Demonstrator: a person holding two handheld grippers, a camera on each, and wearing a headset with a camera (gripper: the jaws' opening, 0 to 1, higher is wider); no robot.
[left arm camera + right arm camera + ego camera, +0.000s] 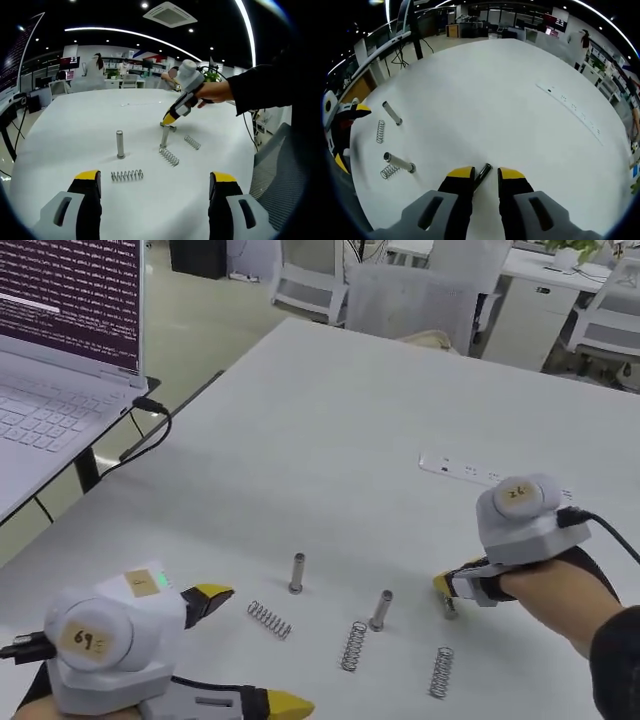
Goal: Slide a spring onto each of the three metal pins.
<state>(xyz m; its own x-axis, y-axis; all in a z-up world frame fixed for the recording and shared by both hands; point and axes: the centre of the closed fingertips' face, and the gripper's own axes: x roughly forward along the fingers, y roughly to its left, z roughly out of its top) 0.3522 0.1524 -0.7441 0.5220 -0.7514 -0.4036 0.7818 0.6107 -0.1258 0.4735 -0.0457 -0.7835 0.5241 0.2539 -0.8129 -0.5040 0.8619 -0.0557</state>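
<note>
Two metal pins (297, 572) (380, 609) stand upright on the white table (330, 440). A third pin (482, 175) sits between the close-set jaws of my right gripper (485, 173), which reaches down to it at the table (448, 590). Three springs lie loose: one (269, 619) by the left pin, one (353, 645) by the middle pin, one (441, 671) nearest the right hand. My left gripper (155, 176) hovers open at the near left (250, 648), the first spring (127, 175) lying just ahead between its jaws.
An open laptop (50, 360) with a black cable (150, 425) sits at the far left. A white power strip (465, 472) lies beyond the right gripper. Office chairs (400, 295) stand past the table's far edge.
</note>
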